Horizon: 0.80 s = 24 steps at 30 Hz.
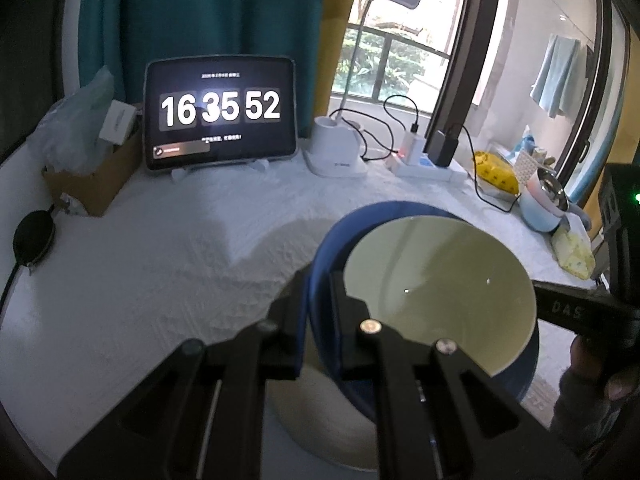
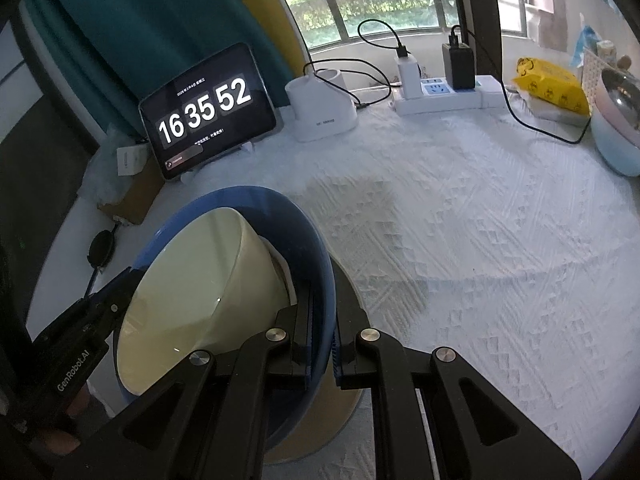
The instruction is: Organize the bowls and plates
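A blue bowl (image 1: 332, 240) (image 2: 280, 216) hangs a little above the table, and both grippers hold it by opposite sides of its rim. My left gripper (image 1: 318, 284) is shut on the rim's left side, one finger inside the wall and one outside. On the right side my right gripper (image 2: 324, 300) is shut the same way. A pale yellow bowl (image 1: 440, 280) (image 2: 192, 300) lies tilted inside the blue one. Under them a cream plate (image 1: 320, 420) (image 2: 320, 420) rests on the white cloth. Each view shows the other gripper across the bowl: the right gripper (image 1: 568, 308), the left gripper (image 2: 116, 292).
At the back stand a tablet clock (image 1: 220, 112), a white lamp base (image 1: 336, 148), a power strip (image 2: 440, 96) with chargers and cables, and a yellow pack (image 2: 548, 80). A cardboard box (image 1: 92, 184) sits far left, a pastel pot (image 2: 616, 120) far right. White cloth (image 2: 480, 240) spreads to the right.
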Available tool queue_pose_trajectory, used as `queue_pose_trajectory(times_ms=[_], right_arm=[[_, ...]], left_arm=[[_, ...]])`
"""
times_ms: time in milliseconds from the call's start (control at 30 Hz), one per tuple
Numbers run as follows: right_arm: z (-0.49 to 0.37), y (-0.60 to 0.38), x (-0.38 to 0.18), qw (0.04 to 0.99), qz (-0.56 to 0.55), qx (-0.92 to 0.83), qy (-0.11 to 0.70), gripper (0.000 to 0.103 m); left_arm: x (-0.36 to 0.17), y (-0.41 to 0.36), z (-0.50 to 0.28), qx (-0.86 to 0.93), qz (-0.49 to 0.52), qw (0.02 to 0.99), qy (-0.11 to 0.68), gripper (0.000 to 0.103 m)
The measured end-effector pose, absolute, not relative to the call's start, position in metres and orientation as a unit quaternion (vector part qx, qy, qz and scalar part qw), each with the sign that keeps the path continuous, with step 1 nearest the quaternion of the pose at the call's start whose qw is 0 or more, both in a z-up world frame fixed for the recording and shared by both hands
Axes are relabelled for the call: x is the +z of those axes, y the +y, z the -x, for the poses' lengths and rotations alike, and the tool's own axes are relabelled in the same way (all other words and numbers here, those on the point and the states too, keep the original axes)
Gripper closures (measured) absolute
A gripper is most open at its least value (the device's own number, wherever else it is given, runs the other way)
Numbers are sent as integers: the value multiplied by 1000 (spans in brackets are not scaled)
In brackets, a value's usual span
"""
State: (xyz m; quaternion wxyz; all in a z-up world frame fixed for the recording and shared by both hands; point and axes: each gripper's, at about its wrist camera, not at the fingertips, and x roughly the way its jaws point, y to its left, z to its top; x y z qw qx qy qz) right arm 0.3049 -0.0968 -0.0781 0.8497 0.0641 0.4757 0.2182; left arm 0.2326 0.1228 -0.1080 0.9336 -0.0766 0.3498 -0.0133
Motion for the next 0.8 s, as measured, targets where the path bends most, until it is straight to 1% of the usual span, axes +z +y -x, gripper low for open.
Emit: queue_pose_trajectory(times_ms=[67, 167, 400, 500, 567, 600, 633, 667, 733, 767, 800], right_arm=[[-305, -98, -80, 849, -62, 220, 477, 92], [-305, -100, -81, 848, -60, 223, 477, 92], [-301, -97, -79, 857, -36, 222, 465, 92], [-300, -99, -77, 861, -28, 218, 458, 85], [-298, -101, -76, 866, -23, 213, 452, 79], [-298, -103, -75, 868, -22, 211, 449, 76], [-298, -104, -75, 869, -21, 210, 447, 71], [-297, -106, -75, 870, -21, 209, 445, 66], [-296, -108, -73, 872, -21, 209, 442, 61], [-296, -108, -73, 873, -20, 209, 440, 60], [-295, -108, -72, 874, -19, 209, 438, 59]], left_arm=[[-108, 121, -232, -10, 71, 936, 345, 94], [-109, 121, -231, -6, 70, 937, 343, 91], [-109, 118, -231, 2, 71, 936, 344, 90], [-108, 117, -231, 10, 73, 936, 343, 89], [-108, 117, -232, 10, 76, 936, 344, 88], [-108, 118, -232, 10, 77, 935, 345, 86], [-108, 120, -232, 13, 80, 934, 347, 83], [-108, 121, -233, 14, 82, 934, 349, 81], [-108, 124, -232, 19, 87, 932, 351, 75], [-108, 125, -232, 23, 87, 932, 351, 72], [-108, 125, -231, 28, 87, 932, 351, 68]])
